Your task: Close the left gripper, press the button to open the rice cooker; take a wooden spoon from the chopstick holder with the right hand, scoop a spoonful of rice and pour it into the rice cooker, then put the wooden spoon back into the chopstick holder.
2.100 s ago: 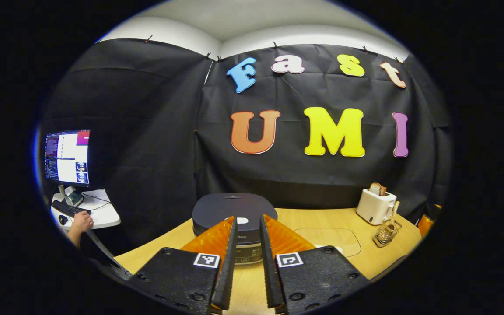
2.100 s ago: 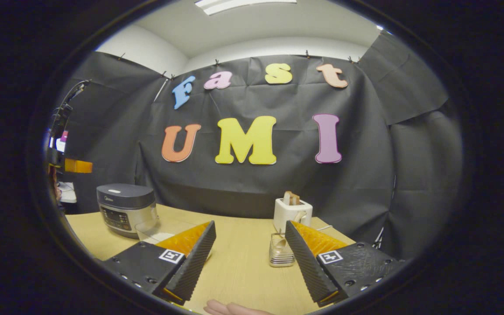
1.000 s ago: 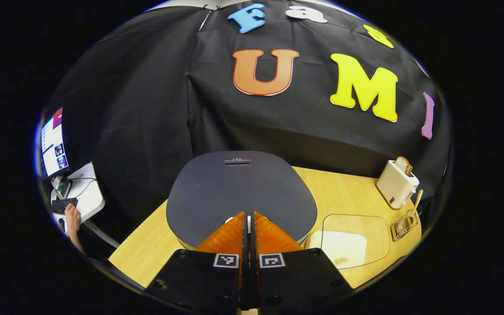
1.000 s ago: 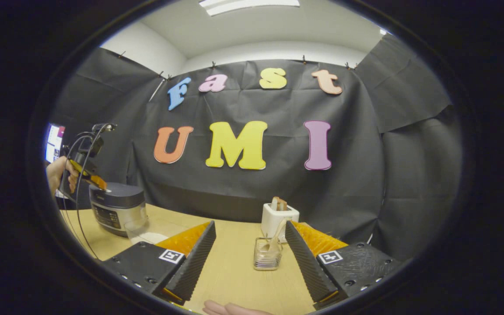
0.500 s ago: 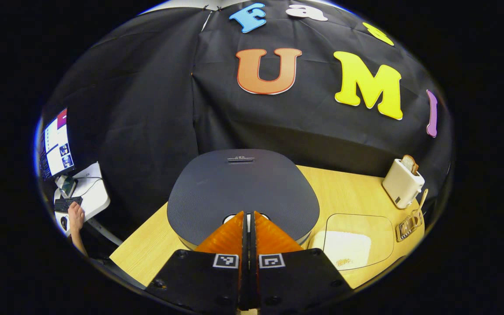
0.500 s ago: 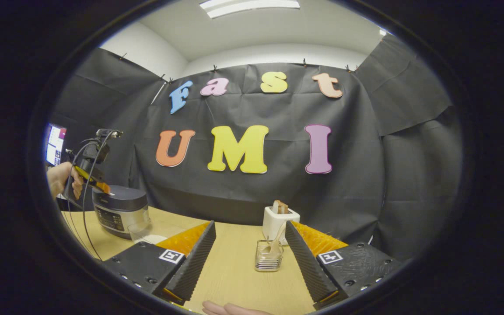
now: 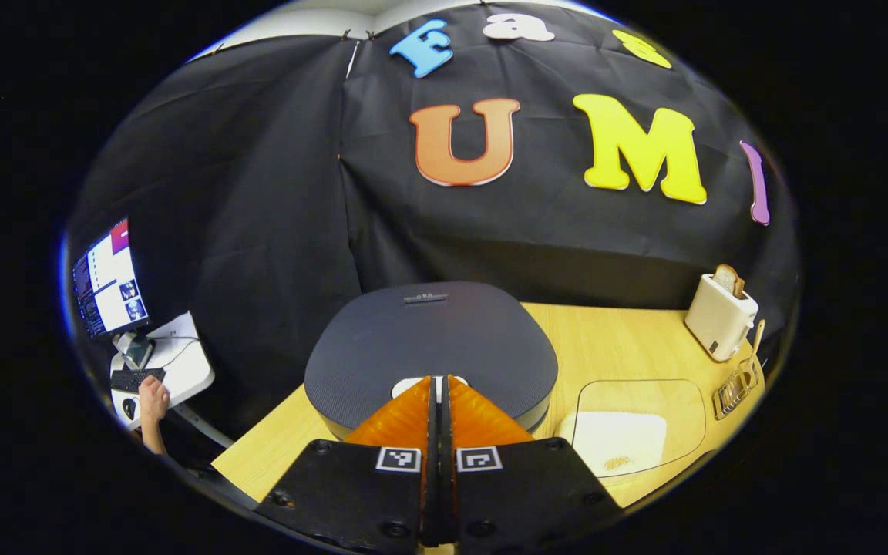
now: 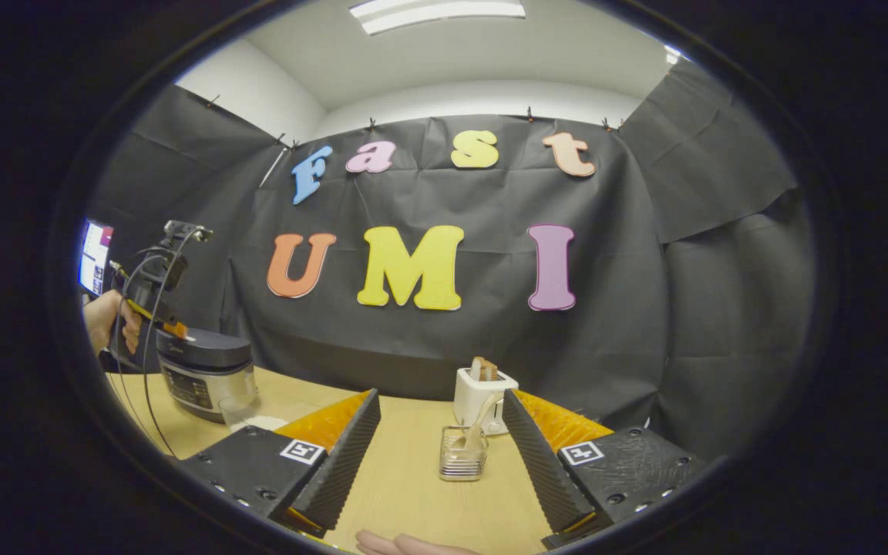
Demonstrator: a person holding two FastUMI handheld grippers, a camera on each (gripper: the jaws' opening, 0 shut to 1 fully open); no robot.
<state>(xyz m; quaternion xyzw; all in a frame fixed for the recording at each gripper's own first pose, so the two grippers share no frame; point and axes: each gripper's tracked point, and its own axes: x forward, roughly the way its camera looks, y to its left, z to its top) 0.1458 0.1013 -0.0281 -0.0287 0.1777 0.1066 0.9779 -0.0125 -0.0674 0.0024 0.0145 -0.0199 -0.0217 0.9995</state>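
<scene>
The bench [image 7: 613,339] carries the rice cooker [image 7: 428,347], lid down, directly ahead of the left tongs [image 7: 438,385], whose fingers are pressed together with tips at its pale button [image 7: 413,383]. The right tongs [image 8: 438,432] stand wide apart; between them, farther ahead, sits the chopstick holder [image 8: 462,462] with the wooden spoon [image 8: 481,425].

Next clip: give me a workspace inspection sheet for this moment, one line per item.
Surface: wooden table, bare in front.
Job's things: rice cooker lid down; white button at claw tips; clear rice tray; wooden spoon standing in chopstick holder.
Clutter: toaster with bread.
Grippers: left claw shut, on the button; right claw open, facing the holder.
Cables: black leads hanging from left claw.
Surroundings: monitor, side desk, a hand.
</scene>
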